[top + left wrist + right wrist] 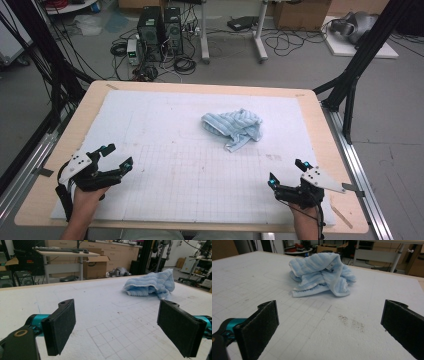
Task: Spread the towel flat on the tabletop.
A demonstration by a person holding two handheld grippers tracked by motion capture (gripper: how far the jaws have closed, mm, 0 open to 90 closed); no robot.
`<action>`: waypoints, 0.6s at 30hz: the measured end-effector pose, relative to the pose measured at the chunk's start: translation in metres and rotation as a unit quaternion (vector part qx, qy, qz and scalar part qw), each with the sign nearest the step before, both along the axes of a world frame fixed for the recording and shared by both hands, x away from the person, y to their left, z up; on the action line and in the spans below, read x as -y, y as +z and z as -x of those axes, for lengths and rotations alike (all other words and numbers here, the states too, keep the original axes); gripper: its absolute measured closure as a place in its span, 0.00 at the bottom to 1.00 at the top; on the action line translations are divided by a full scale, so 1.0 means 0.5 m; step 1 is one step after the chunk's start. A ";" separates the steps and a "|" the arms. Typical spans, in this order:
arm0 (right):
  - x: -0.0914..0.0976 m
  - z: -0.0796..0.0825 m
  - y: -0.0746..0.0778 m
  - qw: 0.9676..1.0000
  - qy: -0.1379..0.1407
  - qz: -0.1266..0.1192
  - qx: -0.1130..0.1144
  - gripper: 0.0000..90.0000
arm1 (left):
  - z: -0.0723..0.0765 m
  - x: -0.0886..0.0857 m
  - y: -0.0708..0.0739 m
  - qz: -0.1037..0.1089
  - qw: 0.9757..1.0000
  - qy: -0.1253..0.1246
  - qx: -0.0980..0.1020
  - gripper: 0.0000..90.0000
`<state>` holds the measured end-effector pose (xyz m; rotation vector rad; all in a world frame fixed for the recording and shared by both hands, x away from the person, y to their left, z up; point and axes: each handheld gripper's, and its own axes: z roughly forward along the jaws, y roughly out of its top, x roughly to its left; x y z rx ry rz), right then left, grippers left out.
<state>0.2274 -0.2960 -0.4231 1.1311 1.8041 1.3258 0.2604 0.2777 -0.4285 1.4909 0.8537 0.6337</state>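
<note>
The left gripper (116, 156) and the right gripper (286, 171) are held low at the near corners with jaws spread wide and nothing between them, probably readied for a reach. The crumpled blue towel (234, 127) is left well apart, mid-table, on the white gridded mat (165, 125). Computer towers (160, 32) and cables are seen on the grey floor beyond.

A pale blue ribbed towel (233, 126) lies on a white mat (165, 125) with a faint grid, atop a tan table (90, 100); black, teal-tipped grippers.
</note>
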 end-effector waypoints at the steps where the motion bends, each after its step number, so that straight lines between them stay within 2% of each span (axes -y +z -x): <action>1: 0.001 0.000 -0.001 1.000 0.000 -0.001 -0.001 0.01 | -0.001 -0.001 0.000 -0.001 1.000 -0.001 0.000 0.17; 14: -0.005 -0.007 -0.010 1.000 0.004 -0.006 -0.007 0.01 | -0.002 -0.003 -0.001 0.004 1.000 0.002 0.000 0.17; 18: -0.011 -0.005 -0.002 1.000 0.008 -0.007 -0.007 0.01 | 0.002 -0.005 0.006 0.007 1.000 0.000 0.003 0.18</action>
